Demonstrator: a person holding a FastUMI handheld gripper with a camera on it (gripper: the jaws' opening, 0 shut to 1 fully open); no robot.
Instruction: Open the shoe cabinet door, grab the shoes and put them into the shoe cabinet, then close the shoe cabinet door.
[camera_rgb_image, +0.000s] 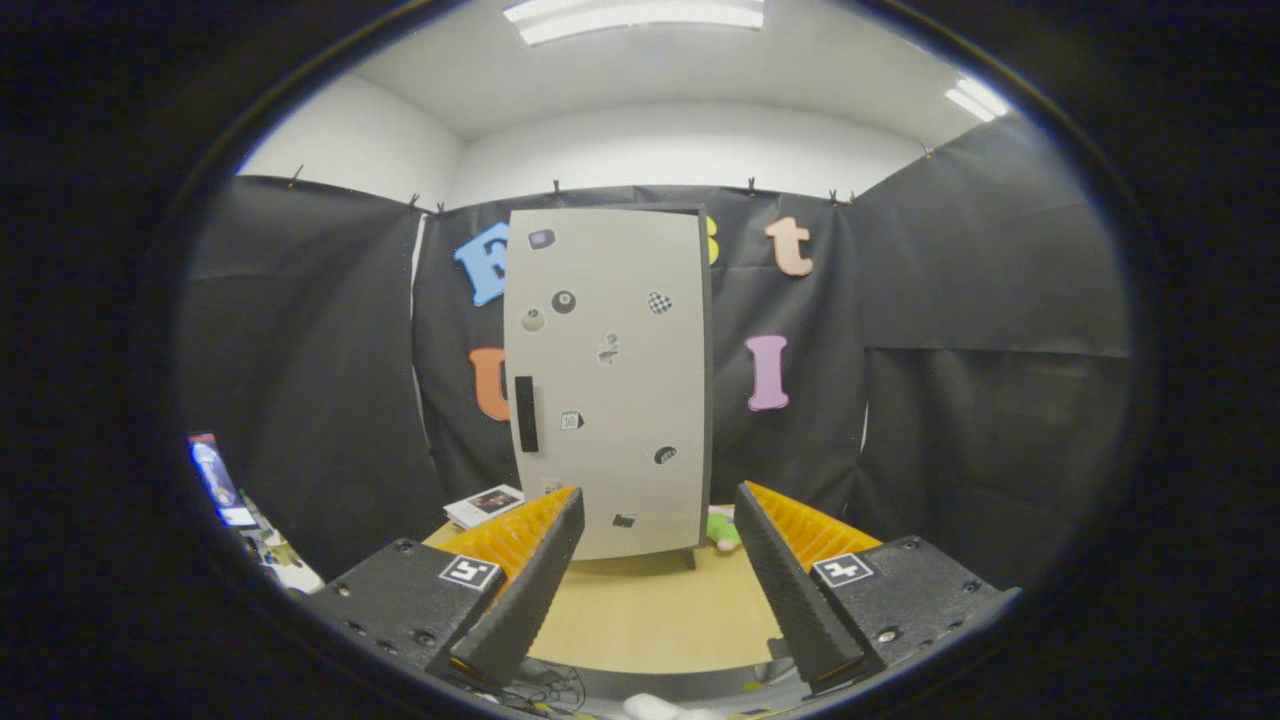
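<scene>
Then logged: gripper (660, 515) fingers stood apart, gripping nothing | shoe cabinet (607, 380) stood upright on the table (650, 610) just beyond the fingertips, door closed | I judged the door light and rigid, best pulled by the dark vertical handle (526, 413) along its left edge | small green-and-pink item (722, 528) beside the cabinet base, identity unclear.

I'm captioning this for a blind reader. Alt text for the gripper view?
A closed shoe cabinet, its door dotted with stickers and bearing a dark handle, stands on a wooden table beyond the open, empty gripper.
</scene>
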